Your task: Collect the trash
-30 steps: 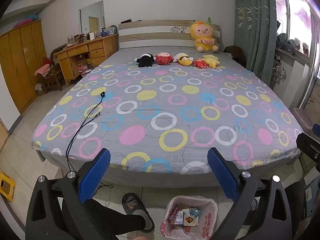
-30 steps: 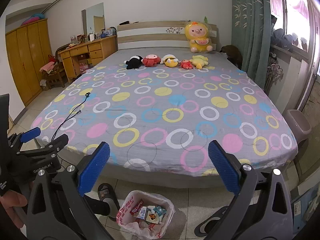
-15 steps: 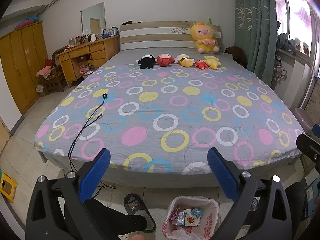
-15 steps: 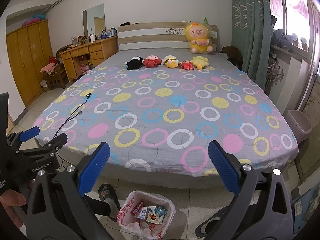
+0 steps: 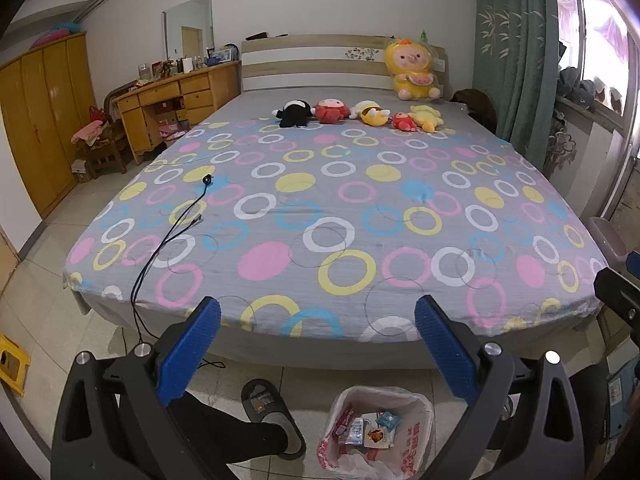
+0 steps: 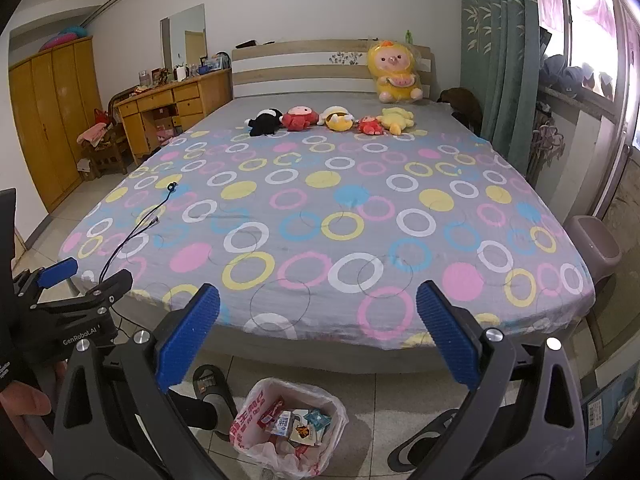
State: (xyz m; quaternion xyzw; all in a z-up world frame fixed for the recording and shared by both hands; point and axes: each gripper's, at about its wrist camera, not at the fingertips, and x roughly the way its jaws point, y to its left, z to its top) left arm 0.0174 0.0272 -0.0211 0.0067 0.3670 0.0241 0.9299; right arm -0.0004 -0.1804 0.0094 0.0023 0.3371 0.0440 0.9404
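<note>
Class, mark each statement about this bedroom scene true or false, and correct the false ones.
1. Both grippers, left and right, are open and hold nothing. True.
2. The trash bin on the floor is empty. False: wrappers lie inside its bag.
3. A black cable lies on the bed. True.
4. The big yellow plush lies at the foot of the bed. False: it sits against the headboard.
</note>
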